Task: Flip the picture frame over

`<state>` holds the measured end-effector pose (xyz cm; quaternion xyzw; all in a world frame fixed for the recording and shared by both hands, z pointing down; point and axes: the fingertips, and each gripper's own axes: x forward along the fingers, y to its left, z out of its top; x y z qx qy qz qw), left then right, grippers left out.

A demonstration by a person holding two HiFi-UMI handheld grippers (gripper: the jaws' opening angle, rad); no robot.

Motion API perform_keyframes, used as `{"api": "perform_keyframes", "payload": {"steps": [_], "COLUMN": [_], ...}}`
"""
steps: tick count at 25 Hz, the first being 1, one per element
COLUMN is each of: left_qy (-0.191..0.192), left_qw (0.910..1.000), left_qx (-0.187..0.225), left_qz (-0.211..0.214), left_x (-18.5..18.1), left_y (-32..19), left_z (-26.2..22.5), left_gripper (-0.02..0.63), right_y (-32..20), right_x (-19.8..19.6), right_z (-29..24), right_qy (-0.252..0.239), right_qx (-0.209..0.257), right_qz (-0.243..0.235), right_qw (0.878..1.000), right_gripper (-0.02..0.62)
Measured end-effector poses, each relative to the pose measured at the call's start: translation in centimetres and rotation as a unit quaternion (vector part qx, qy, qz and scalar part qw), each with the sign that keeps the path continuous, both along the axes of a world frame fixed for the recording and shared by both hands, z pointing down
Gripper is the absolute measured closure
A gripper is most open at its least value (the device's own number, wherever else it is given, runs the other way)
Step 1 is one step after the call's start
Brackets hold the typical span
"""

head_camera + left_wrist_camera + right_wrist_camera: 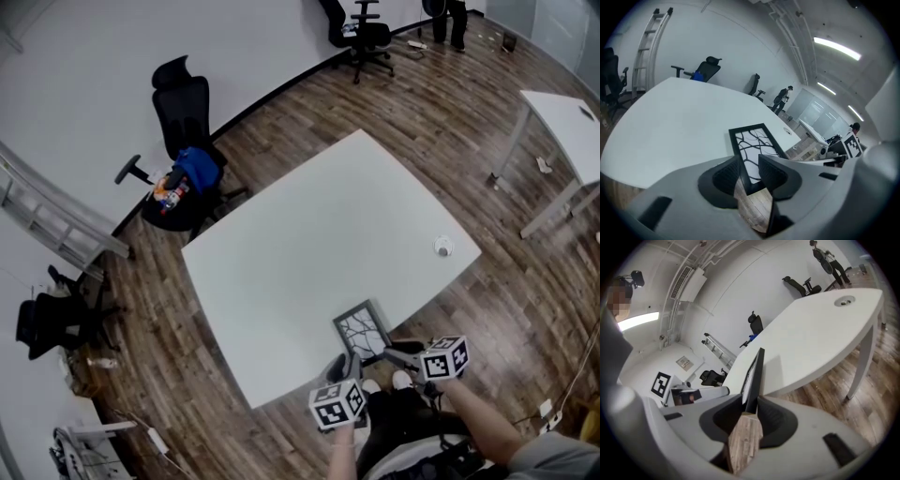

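A black picture frame (361, 330) with a white, branch-patterned face lies tilted at the near edge of the white table (309, 234), its near end out over the floor. My left gripper (345, 364) holds the frame's near left corner; in the left gripper view the black border (740, 159) runs between the two pads of that gripper (749, 171). My right gripper (398, 354) is at the frame's near right side. In the right gripper view the frame (757, 371) shows edge-on, pinched between the pads of the right gripper (750, 411).
A small round disc (443, 247) sits by the table's right edge. A black office chair with a blue bag (187, 141) stands beyond the far left corner, a second white table (562, 122) is at right, and a ladder (56, 220) leans at left. Wood floor surrounds the table.
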<state>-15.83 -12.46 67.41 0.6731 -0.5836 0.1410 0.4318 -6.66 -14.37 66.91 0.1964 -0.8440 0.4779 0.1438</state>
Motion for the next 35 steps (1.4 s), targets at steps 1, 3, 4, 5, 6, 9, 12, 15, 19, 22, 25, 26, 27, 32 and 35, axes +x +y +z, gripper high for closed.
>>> {"api": "perform_keyframes", "payload": {"steps": [1,3,4,5,6,9,12,15,19,22,25,26,27,32,35], "left_qy": [0.003,0.023,0.030,0.032,0.031,0.032,0.027,0.024,0.022,0.032,0.044,0.047,0.051,0.075,0.090], "left_qw": [0.9999,0.9994,0.9991,0.9989,0.9988,0.9991,0.9994,0.9997,0.9997,0.9991,0.9977,0.9972,0.9967,0.9935,0.9917], "left_qx": [0.005,0.013,0.019,0.024,0.027,0.014,0.005,0.006,0.005,-0.003,-0.014,-0.017,-0.020,-0.029,-0.032], "left_qz": [0.009,0.023,0.025,0.025,0.025,0.023,0.020,0.006,-0.010,-0.029,-0.049,-0.055,-0.061,-0.081,-0.086], "left_x": [0.5,1.9,2.4,2.7,2.8,3.3,3.6,3.4,2.8,2.2,1.7,1.5,1.3,0.6,0.4], "left_y": [-0.3,-1.1,-1.7,-2.2,-2.7,-3.8,-4.6,-5.0,-4.9,-4.8,-4.5,-4.4,-4.3,-3.6,-3.1], "left_z": [-0.8,-2.4,-3.2,-3.9,-4.5,-5.4,-5.8,-6.2,-6.1,-5.9,-5.6,-5.6,-5.6,-5.5,-5.3], "left_gripper": [0.480,0.461,0.460,0.460,0.460,0.461,0.460,0.460,0.460,0.453,0.451,0.451,0.451,0.469,0.485], "right_y": [0.0,-0.1,-0.3,-0.4,-0.5,-0.6,-0.5,-0.2,0.5,0.9,1.5,1.6,1.7,2.6,3.4], "right_x": [0.0,-0.2,-0.3,-0.5,-0.8,-1.6,-2.1,-3.0,-4.0,-4.4,-4.8,-4.9,-5.1,-5.7,-5.9], "right_z": [-0.3,-1.2,-1.7,-2.1,-2.6,-3.7,-4.6,-6.3,-7.1,-7.0,-6.5,-6.4,-6.4,-6.4,-6.2], "right_qy": [0.011,0.032,0.043,0.054,0.067,0.105,0.139,0.168,0.207,0.215,0.229,0.231,0.231,0.212,0.195], "right_qx": [0.011,0.038,0.055,0.072,0.090,0.146,0.212,0.280,0.362,0.393,0.435,0.445,0.452,0.471,0.469], "right_qz": [0.001,-0.002,-0.002,-0.002,-0.001,-0.005,-0.012,-0.024,-0.048,-0.055,-0.071,-0.074,-0.077,-0.099,-0.122], "right_qw": [1.000,0.999,0.998,0.996,0.994,0.984,0.967,0.945,0.908,0.893,0.868,0.862,0.858,0.850,0.853], "right_gripper": [0.492,0.494,0.494,0.497,0.499,0.503,0.511,0.514,0.520,0.520,0.520,0.520,0.520,0.515,0.501]}}
